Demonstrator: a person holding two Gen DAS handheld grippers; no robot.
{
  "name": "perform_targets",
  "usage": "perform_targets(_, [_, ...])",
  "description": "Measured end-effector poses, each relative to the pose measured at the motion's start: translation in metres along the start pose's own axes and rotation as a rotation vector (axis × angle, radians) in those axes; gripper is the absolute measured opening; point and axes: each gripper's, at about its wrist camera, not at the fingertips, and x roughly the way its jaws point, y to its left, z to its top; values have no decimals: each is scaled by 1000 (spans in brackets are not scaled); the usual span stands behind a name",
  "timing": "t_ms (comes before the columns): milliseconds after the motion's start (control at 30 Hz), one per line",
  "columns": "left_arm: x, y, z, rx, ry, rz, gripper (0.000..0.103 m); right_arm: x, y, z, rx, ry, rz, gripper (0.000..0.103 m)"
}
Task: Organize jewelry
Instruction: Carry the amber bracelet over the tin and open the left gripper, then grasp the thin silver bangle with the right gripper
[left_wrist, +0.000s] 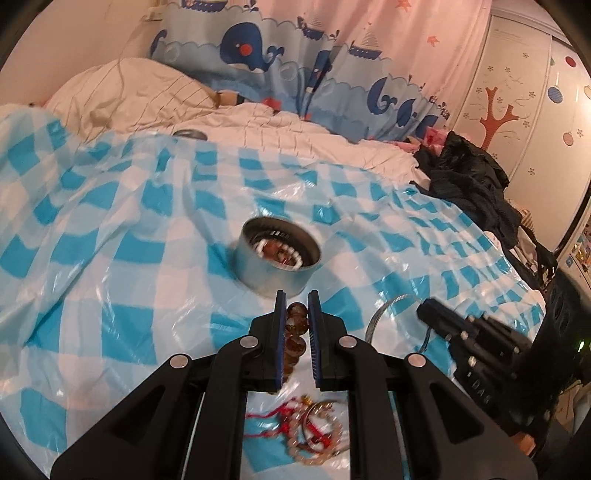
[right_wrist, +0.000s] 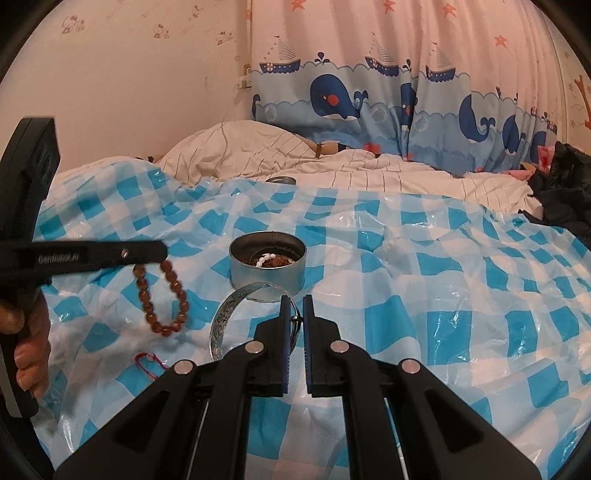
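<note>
Round tin (right_wrist: 267, 266) w/ pearl and brown beads inside sits mid blue-check sheet (right_wrist: 424, 295). Loose red-cord jewelry pile (left_wrist: 314, 432) near side of tin. Left gripper (left_wrist: 297, 325) clamps amber bead bracelet (right_wrist: 162, 299), dangling left of tin. Right gripper (right_wrist: 295, 325) pinches silver bangle (right_wrist: 236, 310) just in front of tin, jaws narrow.

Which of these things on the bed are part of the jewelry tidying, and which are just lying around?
Part of the job:
amber bead bracelet in the left gripper
silver bangle in the right gripper
round tin
loose bracelets

Just lying around:
checked plastic sheet
pillow
whale curtain
black clothes
</note>
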Motion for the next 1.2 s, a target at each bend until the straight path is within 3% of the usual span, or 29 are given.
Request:
perform_targets(500, [62, -18, 69, -19, -20, -66, 10, 2, -11, 0, 41, 11, 1, 8])
perform_targets(600, [86, -9, 74, -47, -3, -40, 11, 5, -13, -1, 49, 28, 0, 8])
perform_targets(767, [123, 23, 63, -122, 107, 86, 11, 8, -15, -3, 66, 41, 8, 8])
perform_targets(1033, [86, 38, 37, -97, 131, 131, 13, 10, -22, -5, 109, 58, 17, 8])
perform_targets(1200, [42, 38, 0, -99, 151, 112, 31, 7, -33, -2, 185, 46, 78, 8])
